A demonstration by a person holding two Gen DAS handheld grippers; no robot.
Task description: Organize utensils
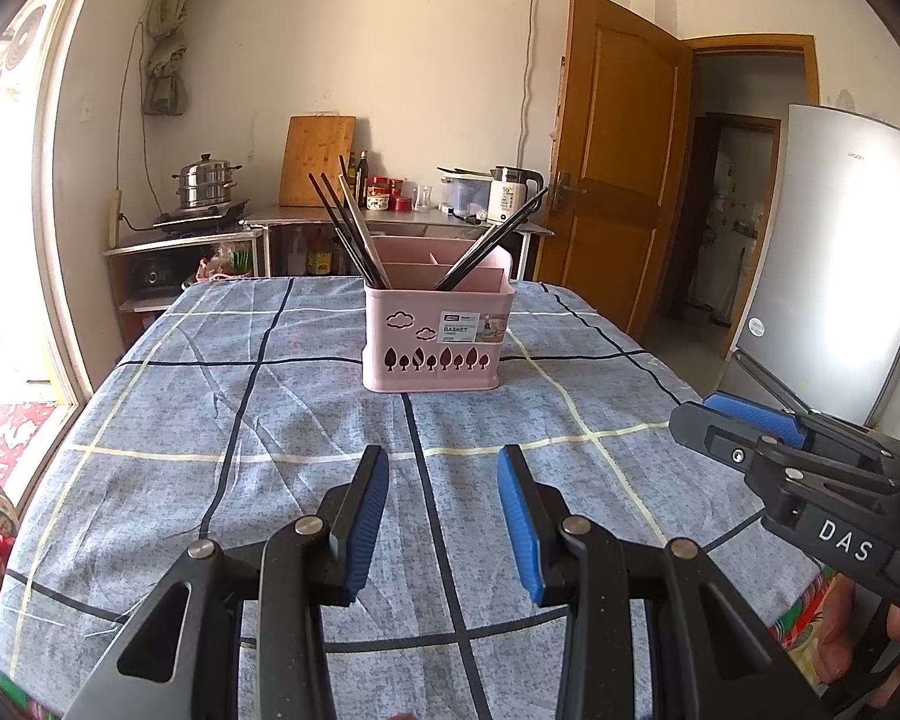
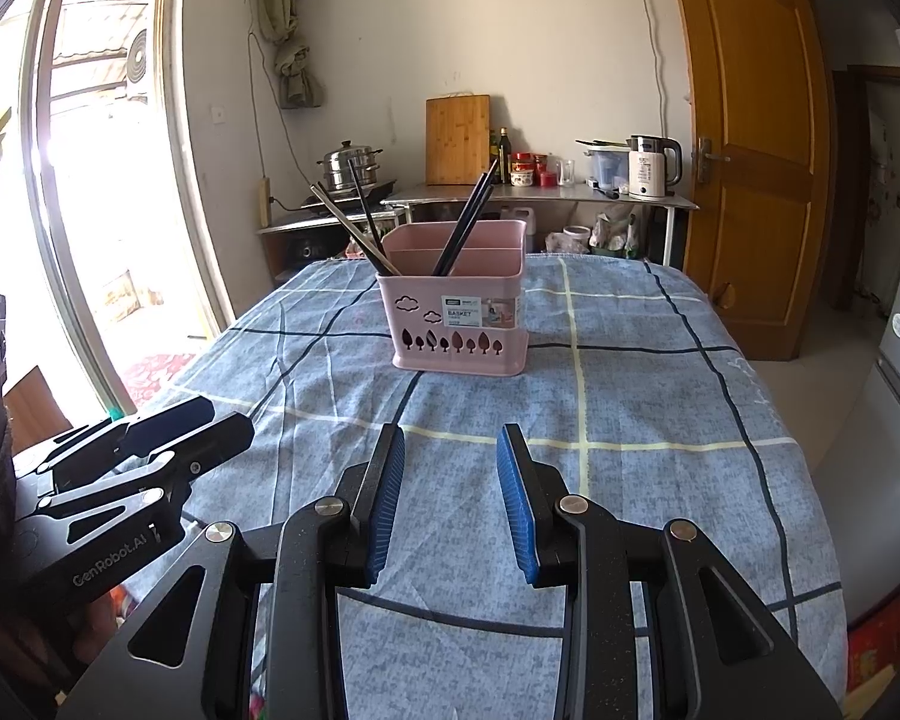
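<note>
Tools [image 1: 442, 519] hover apart over checked tablecloth [image 1: 306, 420].

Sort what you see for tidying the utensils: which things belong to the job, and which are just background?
Job: pink basket; chopsticks standing in it; left hand-held gripper; right hand-held gripper.

Background: cutting board; steamer pot; kettle; fridge; door.

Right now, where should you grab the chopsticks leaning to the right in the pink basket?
Probably high on the bare upper ends of the right-leaning chopsticks, coming from above along their lean. Their lower ends sit inside the pink basket, so the walls block a low grip. The thin sticks lie close together, so one pinch across them may catch the bunch.
</note>
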